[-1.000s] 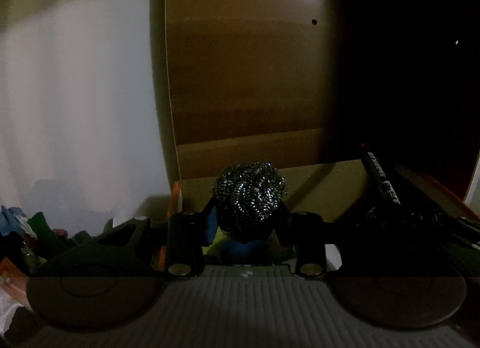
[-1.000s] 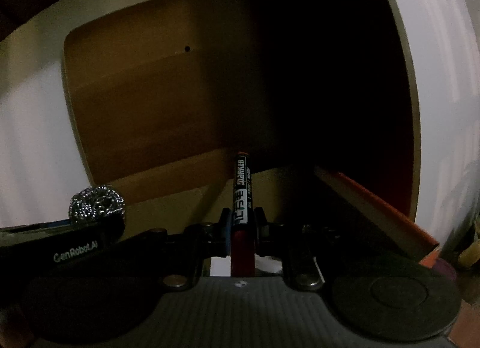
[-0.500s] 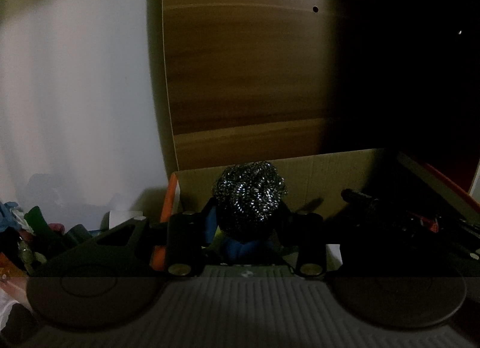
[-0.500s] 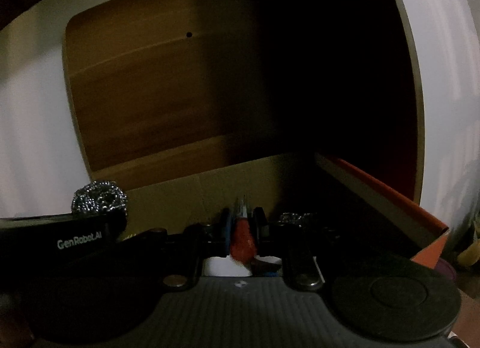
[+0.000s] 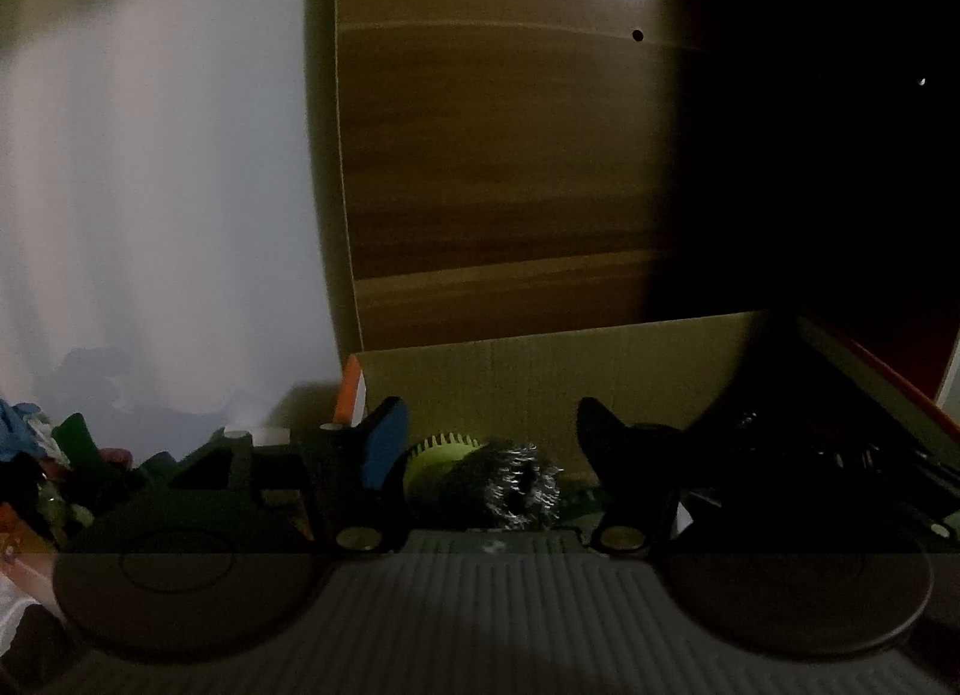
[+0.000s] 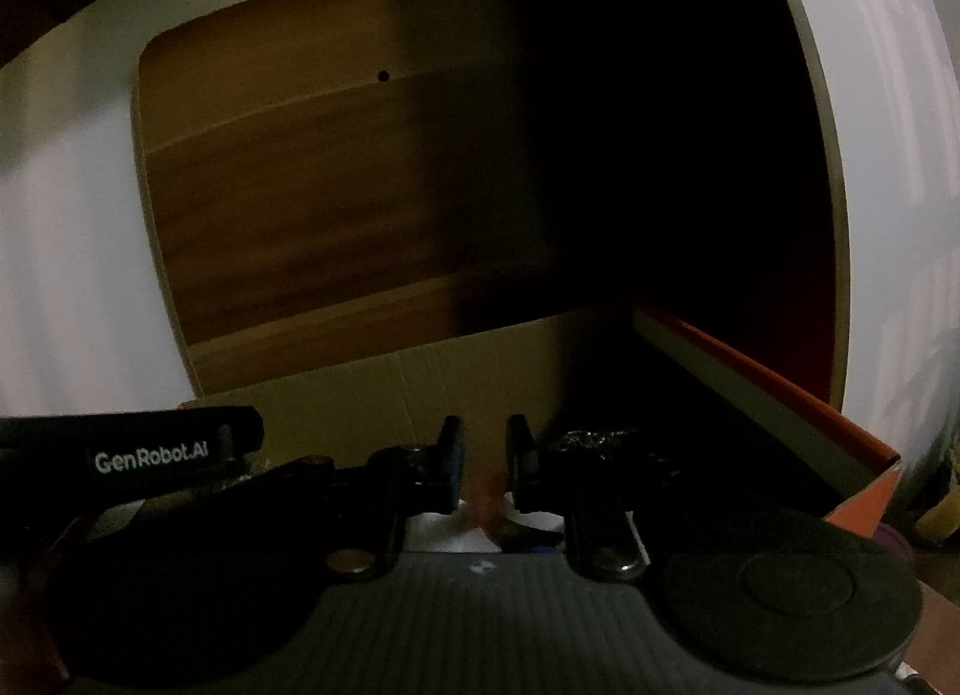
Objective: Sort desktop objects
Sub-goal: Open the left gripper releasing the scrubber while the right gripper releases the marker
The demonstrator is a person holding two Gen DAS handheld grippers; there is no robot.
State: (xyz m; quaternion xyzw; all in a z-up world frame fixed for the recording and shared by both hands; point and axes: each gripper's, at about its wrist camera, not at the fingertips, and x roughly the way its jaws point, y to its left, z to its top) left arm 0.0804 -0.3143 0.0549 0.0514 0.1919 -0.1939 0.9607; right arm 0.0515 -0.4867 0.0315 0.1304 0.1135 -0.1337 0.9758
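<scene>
1. Left gripper (image 5: 489, 431) tilts down over the box (image 5: 540, 371), jaws opening; the scourer (image 5: 510, 485) lies loose below them.
2. Right gripper (image 6: 483, 455) points slightly downward, jaws nearly together; a blurred red marker (image 6: 486, 500) shows between them.

**Dim corner: wood panel between pale walls**

The light is low and falls from the left, leaving the right side in deep shadow. A brown wood-grain panel (image 5: 492, 167) stands upright at the back, with a small dark hole (image 5: 638, 35) high on its face and paler horizontal bands across it. A white wall (image 5: 156, 185) runs along its left edge in the left wrist view. In the right wrist view, another white surface (image 6: 888, 167) curves down the right.
</scene>
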